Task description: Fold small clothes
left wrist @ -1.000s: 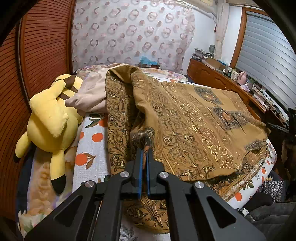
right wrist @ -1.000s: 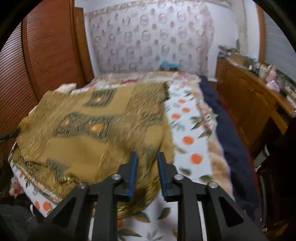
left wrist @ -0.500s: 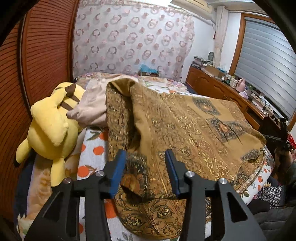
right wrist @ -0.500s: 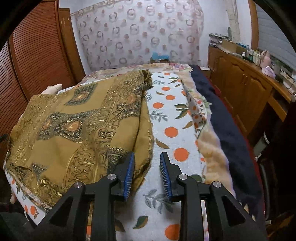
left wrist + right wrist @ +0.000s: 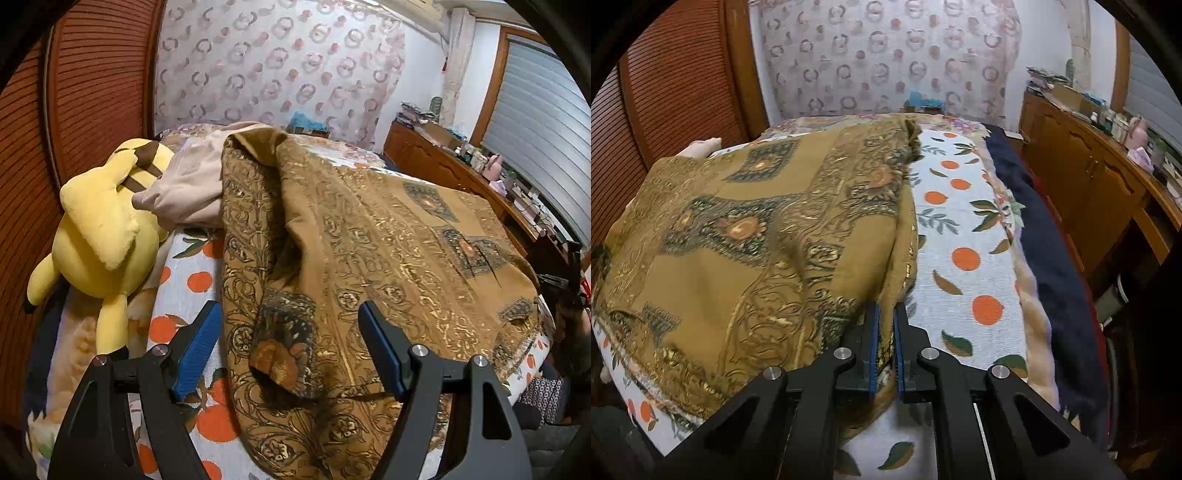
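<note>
A mustard-brown patterned garment [image 5: 369, 258] lies spread across the bed, folded over on itself at its left side. It also fills the left half of the right wrist view [image 5: 757, 240]. My left gripper [image 5: 290, 325] is wide open and empty, just above the garment's near left fold. My right gripper [image 5: 884, 317] is shut on the garment's near right edge, with cloth pinched between the blue pads [image 5: 873, 339].
A yellow plush toy [image 5: 99, 236] and a beige cloth [image 5: 188, 184] lie at the bed's left. The orange-print bedsheet [image 5: 960, 240] and a dark blue blanket [image 5: 1052, 258] run along the right. A wooden cabinet [image 5: 1100, 177] stands beyond; a wooden wardrobe [image 5: 92, 74] stands left.
My left gripper let go of the garment's left fold and opened wide. My right gripper moved onto the garment's right edge and closed on it.
</note>
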The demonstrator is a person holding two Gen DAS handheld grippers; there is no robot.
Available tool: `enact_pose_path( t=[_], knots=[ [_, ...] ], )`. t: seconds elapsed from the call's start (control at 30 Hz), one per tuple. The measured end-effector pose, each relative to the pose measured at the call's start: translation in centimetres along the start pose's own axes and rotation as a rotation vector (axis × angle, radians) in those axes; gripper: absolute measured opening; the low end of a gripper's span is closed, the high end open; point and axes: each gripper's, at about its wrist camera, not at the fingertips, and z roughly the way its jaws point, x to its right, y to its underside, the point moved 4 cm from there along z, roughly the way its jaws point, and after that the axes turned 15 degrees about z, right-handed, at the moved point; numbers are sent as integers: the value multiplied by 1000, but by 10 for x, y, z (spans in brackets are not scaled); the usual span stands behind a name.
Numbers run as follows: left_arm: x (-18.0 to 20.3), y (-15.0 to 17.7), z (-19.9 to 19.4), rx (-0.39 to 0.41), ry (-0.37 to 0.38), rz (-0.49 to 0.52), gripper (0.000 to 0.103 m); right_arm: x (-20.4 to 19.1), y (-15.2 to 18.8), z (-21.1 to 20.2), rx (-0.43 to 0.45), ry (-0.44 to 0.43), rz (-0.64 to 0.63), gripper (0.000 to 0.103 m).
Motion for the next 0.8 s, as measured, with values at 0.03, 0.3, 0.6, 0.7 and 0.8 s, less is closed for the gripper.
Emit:
enact_pose_path(
  t=[0.03,0.3,0.6,0.7,0.8],
  knots=[
    [0,0,0,-1,-2,-1,76,-1,1,-4,10,-6,-5,6],
    [1,1,5,-13,-12,0,77,14,8,-61,100,-17,24,5],
    [-5,8,14,-43,-16,-16,77,8,22,-67,92,-24,32,6],
    [-4,9,15,-47,-17,-14,77,5,16,-73,120,-14,37,21],
    [-4,11,18,-53,-16,-17,77,-2,9,-77,147,-7,41,34]
  ],
)
